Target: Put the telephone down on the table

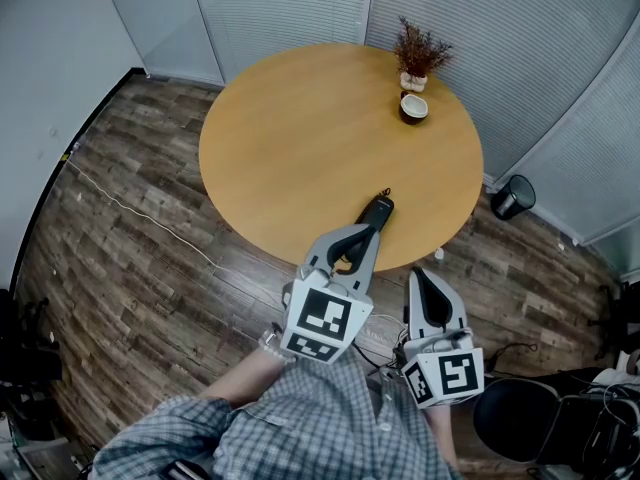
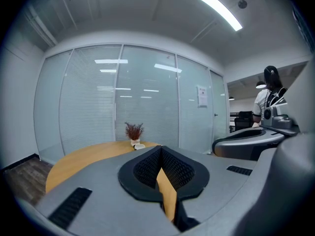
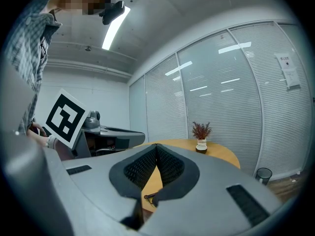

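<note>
- The telephone [image 1: 377, 209] lies on the surface [image 1: 280, 138], inside its near edge; placing looks done to me.
- My left gripper [image 1: 360, 238] and right gripper [image 1: 421, 276] hold nothing, fingers closed.

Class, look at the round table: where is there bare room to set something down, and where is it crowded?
Bare: the left half and middle of the table, between the plant and the telephone. Crowded: far right edge, where plant and bowl sit together, and near edge around the telephone.
</note>
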